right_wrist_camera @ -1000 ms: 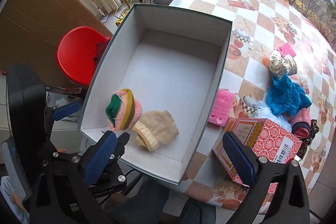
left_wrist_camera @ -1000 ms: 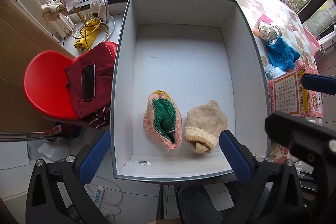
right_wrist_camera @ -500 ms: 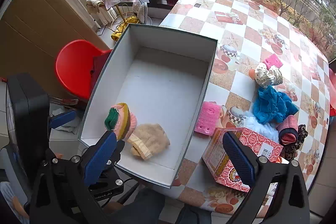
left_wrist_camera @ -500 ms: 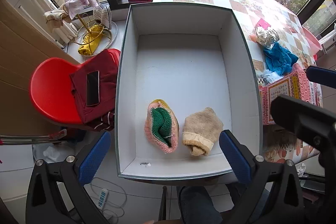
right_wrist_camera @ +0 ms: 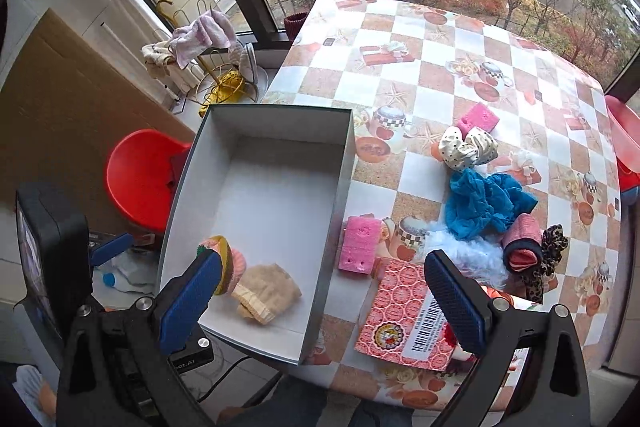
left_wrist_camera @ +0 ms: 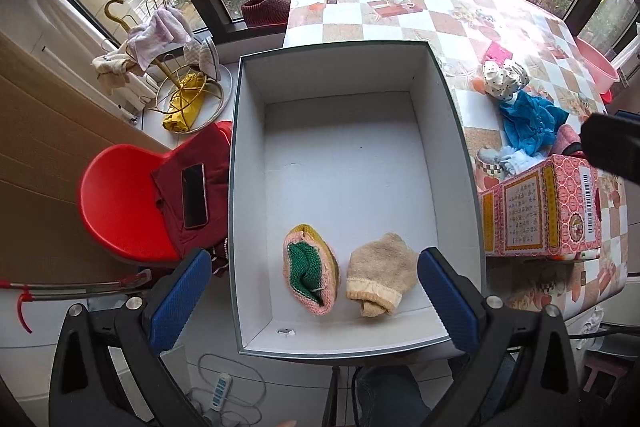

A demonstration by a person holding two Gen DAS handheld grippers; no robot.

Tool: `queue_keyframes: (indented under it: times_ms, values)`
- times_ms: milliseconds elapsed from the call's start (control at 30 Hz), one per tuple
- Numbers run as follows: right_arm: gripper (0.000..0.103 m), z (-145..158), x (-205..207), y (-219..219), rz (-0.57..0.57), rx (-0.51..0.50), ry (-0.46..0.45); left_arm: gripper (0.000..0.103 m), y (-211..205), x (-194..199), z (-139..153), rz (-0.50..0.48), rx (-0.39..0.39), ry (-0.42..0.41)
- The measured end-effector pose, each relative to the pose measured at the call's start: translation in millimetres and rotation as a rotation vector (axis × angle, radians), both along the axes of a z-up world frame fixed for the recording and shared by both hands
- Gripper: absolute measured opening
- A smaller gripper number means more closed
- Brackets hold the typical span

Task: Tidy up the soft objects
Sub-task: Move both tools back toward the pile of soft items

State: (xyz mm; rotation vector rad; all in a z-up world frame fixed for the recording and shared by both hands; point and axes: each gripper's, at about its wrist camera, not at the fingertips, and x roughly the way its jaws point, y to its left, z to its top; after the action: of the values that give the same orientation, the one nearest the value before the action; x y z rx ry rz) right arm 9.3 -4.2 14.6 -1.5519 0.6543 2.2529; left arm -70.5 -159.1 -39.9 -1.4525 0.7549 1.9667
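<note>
Here both grippers, left (left_wrist_camera: 312, 291) and right (right_wrist_camera: 320, 291), hang with fingers spread wide and hold nothing. At the box's (left_wrist_camera: 460, 131) near end lie a pink-green knit hat (left_wrist_camera: 310, 277) and a beige mitt (left_wrist_camera: 380, 275), just beside each other. Farther on the table (right_wrist_camera: 440, 39), right of the box, lie a pink sponge (right_wrist_camera: 358, 245), a blue cloth (right_wrist_camera: 480, 205) and a spotted scrunchie (right_wrist_camera: 466, 147).

My right blue pad (right_wrist_camera: 454, 301) covers part of the patterned pink box (right_wrist_camera: 400, 319), and my left one (right_wrist_camera: 192, 301) hides the near side of the pink-and-green knit hat (right_wrist_camera: 232, 263). The red chair (right_wrist_camera: 136, 175) sits half behind the white box wall (right_wrist_camera: 180, 187). The barcode print (right_wrist_camera: 426, 329) is too small to read
</note>
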Motion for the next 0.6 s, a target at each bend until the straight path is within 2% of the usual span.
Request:
queue_keyframes:
  times_ms: [200, 467, 600]
  values:
    - [0.102, 3.9, 15.7, 29.8, -0.072, -0.017, 0.013, 0.103, 14.4, 3.3, 2.5, -0.021, -0.011, 0.002]
    - [0.102, -4.6, 65.2, 85.8, -0.211, 0.002, -0.012, 0.103, 31.0, -14.1, 8.4, 0.015, 0.031, -0.075]
    - [0.102, -26.0, 104.7, 122.2, -0.323, -0.029, -0.071, 0.103, 50.7, -13.3, 14.9, -0.022, 0.008, -0.026]
